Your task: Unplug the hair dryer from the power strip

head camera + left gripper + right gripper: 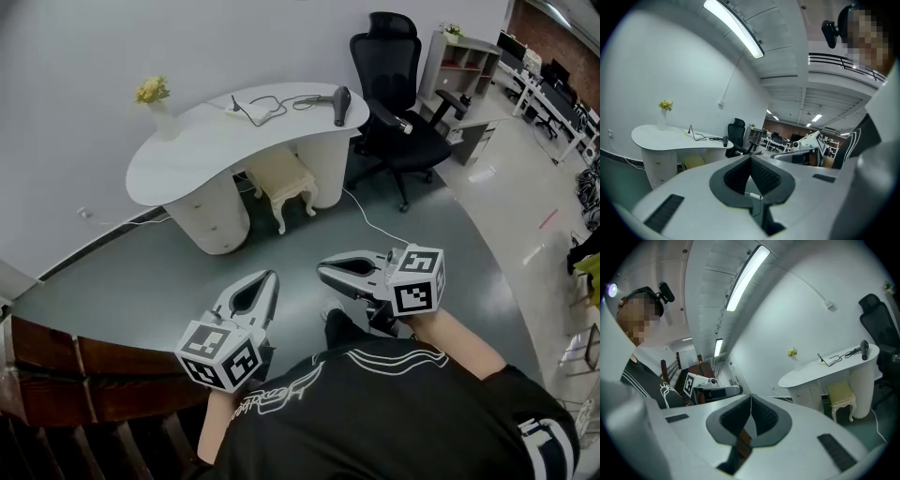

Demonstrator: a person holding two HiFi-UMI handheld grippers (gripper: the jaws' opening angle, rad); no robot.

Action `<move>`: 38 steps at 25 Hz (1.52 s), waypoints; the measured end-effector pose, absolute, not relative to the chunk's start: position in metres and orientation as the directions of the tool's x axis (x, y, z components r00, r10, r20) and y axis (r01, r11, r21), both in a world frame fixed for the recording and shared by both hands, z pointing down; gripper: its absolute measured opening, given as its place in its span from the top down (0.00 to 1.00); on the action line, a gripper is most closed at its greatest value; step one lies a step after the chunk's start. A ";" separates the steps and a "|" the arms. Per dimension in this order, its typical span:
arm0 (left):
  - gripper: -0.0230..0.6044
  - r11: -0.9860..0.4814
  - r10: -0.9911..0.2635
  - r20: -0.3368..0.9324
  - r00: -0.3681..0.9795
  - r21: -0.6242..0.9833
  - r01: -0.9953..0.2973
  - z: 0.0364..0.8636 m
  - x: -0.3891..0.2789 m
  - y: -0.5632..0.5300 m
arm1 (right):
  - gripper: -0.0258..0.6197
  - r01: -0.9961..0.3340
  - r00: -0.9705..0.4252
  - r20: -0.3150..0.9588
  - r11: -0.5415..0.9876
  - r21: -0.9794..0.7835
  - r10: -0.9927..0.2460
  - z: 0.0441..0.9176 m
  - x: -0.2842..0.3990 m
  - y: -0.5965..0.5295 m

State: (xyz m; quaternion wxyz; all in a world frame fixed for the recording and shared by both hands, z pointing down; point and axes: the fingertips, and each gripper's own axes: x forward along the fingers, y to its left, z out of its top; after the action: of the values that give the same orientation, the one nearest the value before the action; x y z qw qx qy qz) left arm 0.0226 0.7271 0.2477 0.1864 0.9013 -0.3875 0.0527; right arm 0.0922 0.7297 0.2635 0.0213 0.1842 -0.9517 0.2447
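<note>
Task not started, approach step by my read; hair dryer [342, 103] lies on the white curved tabletop [183, 155] in the upper middle of the head view, near its right end; black cord [281, 101] loops left from it to the power strip [232, 111] by the tabletop's back edge; a dark plug seems to stand up from the strip, too small to be sure; left tongs [271, 276] and right tongs [322, 268] sit low centre of the frame, near each other, well apart from the tabletop with green floor between; both tongs are closed tight, pads together, nothing between them, each gripper view confirms; both point roughly level toward the tabletop; vase of yellow flowers [153, 94] at the tabletop's left end, cream stool [279, 178] tucked under it, black office chair [398, 94] to its right; white cable [367, 217] trails over the floor toward the person; next move calls for walking up to the tabletop, opening one pair of tongs, closing on the plug body not the cord, probably pinning the strip with the other pair so it doesn't lift, then pulling straight out.
</note>
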 end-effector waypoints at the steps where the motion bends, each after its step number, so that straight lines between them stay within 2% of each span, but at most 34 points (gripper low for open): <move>1: 0.96 -0.626 -0.682 0.243 0.690 0.295 -0.722 0.248 0.022 0.725 | 0.96 -0.356 -0.933 0.125 0.810 -0.465 -0.338 0.264 0.092 0.727; 12: 0.96 -0.576 -0.703 0.294 0.647 0.298 -0.761 0.269 0.008 0.658 | 0.96 -0.306 -0.948 0.094 0.791 -0.530 -0.304 0.286 0.081 0.653; 20: 0.96 -0.532 -0.709 0.319 0.629 0.344 -0.774 0.288 0.010 0.546 | 0.96 -0.295 -0.950 0.093 0.758 -0.581 -0.298 0.307 0.088 0.539; 23: 0.96 -0.525 -0.716 0.337 0.611 0.316 -0.790 0.291 0.010 0.495 | 0.96 -0.288 -0.951 0.089 0.751 -0.594 -0.295 0.309 0.090 0.486; 29: 0.96 -0.570 -0.683 0.336 0.649 0.312 -0.760 0.291 0.022 0.405 | 0.96 -0.267 -0.957 0.072 0.748 -0.608 -0.283 0.310 0.090 0.391; 38: 0.96 -0.570 -0.708 0.303 0.638 0.288 -0.769 0.286 0.011 0.327 | 0.96 -0.258 -0.962 0.078 0.772 -0.581 -0.263 0.304 0.082 0.314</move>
State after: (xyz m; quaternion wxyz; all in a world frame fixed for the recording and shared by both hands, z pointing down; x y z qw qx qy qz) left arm 0.0112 0.3266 0.2858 0.1999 0.8827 -0.4182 0.0771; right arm 0.0825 0.3140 0.3044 -0.0041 0.1385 -0.9412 0.3083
